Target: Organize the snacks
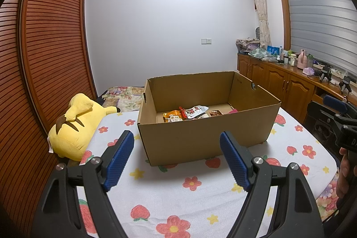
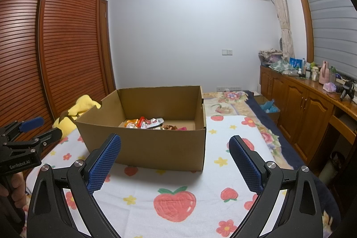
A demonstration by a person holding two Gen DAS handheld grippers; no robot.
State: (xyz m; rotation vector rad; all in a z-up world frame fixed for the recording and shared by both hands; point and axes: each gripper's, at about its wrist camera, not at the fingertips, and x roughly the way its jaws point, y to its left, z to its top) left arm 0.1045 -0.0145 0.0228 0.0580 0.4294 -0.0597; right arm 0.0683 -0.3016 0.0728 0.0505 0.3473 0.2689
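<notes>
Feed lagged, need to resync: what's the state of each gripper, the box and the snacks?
left gripper: open, empty
right gripper: open, empty
cardboard box: open-topped, upright on the blanket
snack packets: lying loose inside the box
yellow plush toy: lying beside the box

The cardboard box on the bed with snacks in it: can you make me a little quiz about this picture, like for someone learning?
1. True or false: the cardboard box has its top open.
2. Where do the snack packets lie? A) on the bedspread B) inside the box C) on the wooden cabinet
3. What yellow thing lies beside the box?

Key
1. True.
2. B; none show on the flowered bedspread.
3. A yellow plush toy, between the box and the wardrobe.

Both the left gripper and the right gripper have jaws wide apart, holding nothing.
</notes>
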